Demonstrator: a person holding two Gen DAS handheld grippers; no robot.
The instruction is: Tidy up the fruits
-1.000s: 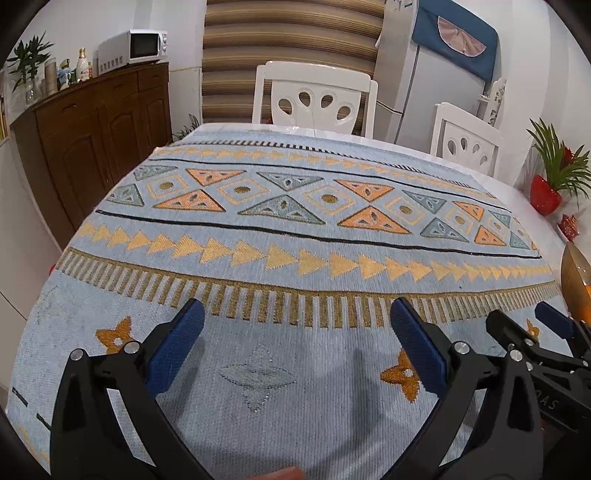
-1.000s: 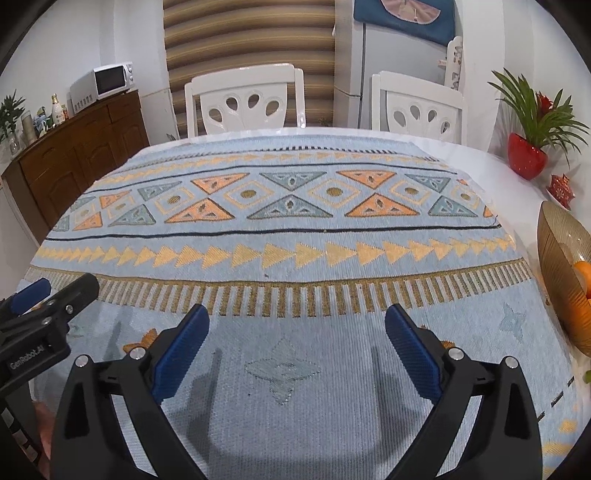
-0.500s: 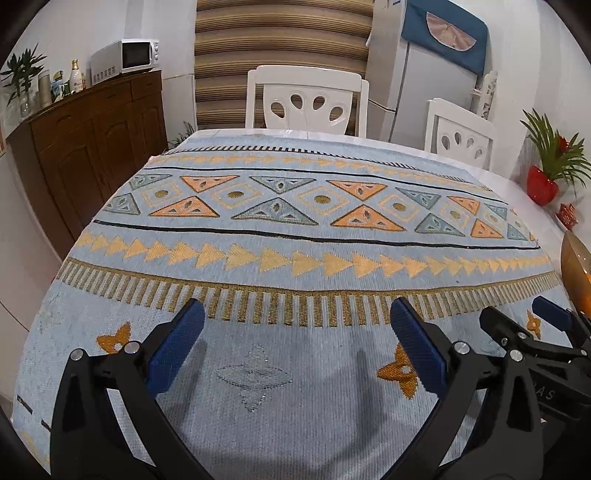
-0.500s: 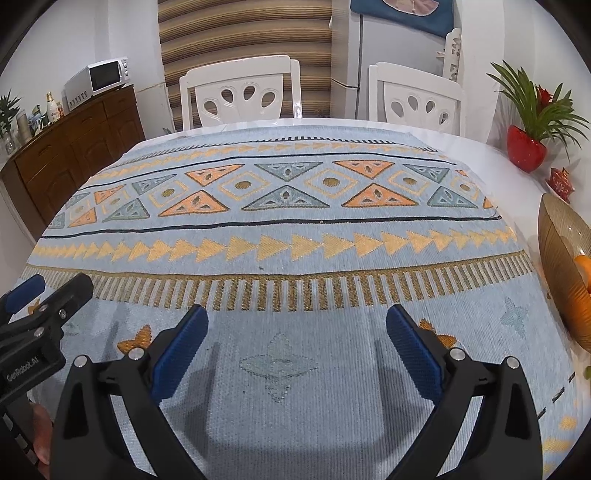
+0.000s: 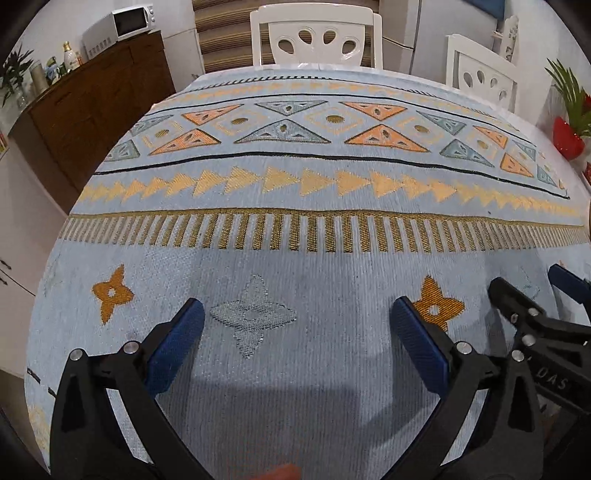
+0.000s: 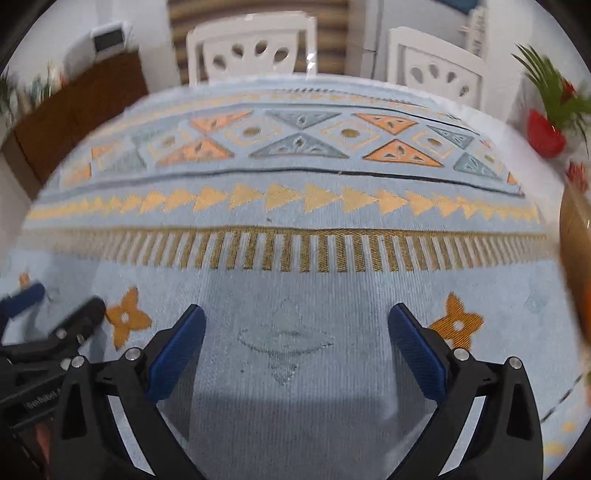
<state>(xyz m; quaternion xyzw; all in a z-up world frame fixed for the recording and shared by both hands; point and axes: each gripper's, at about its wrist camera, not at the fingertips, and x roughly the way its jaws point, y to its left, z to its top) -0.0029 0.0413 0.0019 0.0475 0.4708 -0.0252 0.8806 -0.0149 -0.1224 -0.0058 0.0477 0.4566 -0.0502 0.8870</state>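
Note:
My left gripper stands open low over the patterned blue tablecloth, with nothing between its blue pads. My right gripper is also open and holds nothing; its view is blurred. Each gripper shows in the other's view: the right one at the right edge, the left one at the left edge. An amber bowl sits at the table's right edge, with an orange fruit just showing inside it.
Two white chairs stand behind the table. A dark wooden sideboard with a microwave runs along the left wall. A red pot with a green plant stands at the far right.
Both grippers have dropped lower and tilted down toward the tablecloth, so the table fills more of each view. Both stay open. The right wrist view has turned blurry from motion.

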